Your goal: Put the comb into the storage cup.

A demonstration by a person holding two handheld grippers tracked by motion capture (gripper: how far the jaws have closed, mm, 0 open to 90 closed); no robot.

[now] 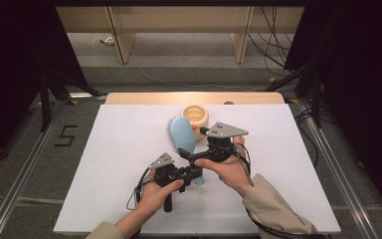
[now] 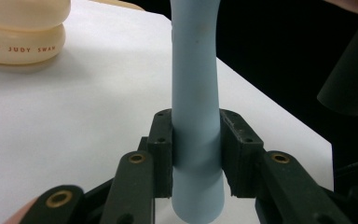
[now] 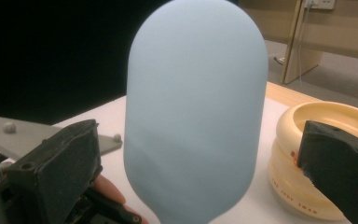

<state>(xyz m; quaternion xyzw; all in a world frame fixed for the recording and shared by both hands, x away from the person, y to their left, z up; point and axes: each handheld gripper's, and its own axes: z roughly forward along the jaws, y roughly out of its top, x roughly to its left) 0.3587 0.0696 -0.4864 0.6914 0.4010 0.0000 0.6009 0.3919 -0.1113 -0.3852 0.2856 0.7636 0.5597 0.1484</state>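
Observation:
A light blue hairbrush (image 1: 183, 133) is held above the white board, its bristles facing left in the high view. My left gripper (image 1: 191, 173) is shut on its handle (image 2: 196, 93); both pads press the handle's sides low down, in the left gripper view (image 2: 196, 135). My right gripper (image 1: 191, 154) reaches in from the right at the neck of the brush. In the right gripper view the smooth back of the brush head (image 3: 196, 107) stands between its jaws (image 3: 196, 158), which are wide apart with a gap on each side, so it is open.
A cream ring-shaped bowl (image 1: 195, 114) with red lettering stands just behind the brush near the board's far edge (image 2: 23, 32) (image 3: 307, 140). The white board (image 1: 119, 149) covers the table. Dark stands and cables flank the table on both sides.

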